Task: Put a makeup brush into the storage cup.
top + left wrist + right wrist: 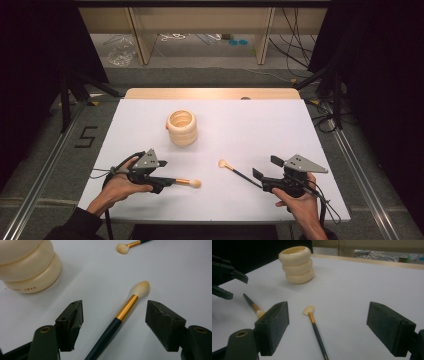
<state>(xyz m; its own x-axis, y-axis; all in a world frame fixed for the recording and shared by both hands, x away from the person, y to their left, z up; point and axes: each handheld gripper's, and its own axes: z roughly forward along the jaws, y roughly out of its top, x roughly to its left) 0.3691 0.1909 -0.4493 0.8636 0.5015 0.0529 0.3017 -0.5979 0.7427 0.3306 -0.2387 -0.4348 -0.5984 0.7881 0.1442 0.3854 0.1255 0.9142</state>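
My left gripper (pixel 113 320), fingers apart, straddles the round brush (pixel 117 320): light, stiff, slippery; I'd grip its dark handle. Right gripper (pixel 327 330) wide, empty.

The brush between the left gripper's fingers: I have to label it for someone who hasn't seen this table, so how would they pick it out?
Start at the cream ringed holder standing on the white table. Nearer the person and to its left, the round-tipped brush lies flat between the open fingers of the left gripper. Its fluffy rounded head sets it apart from the fan brush, whose head is flat and splayed.
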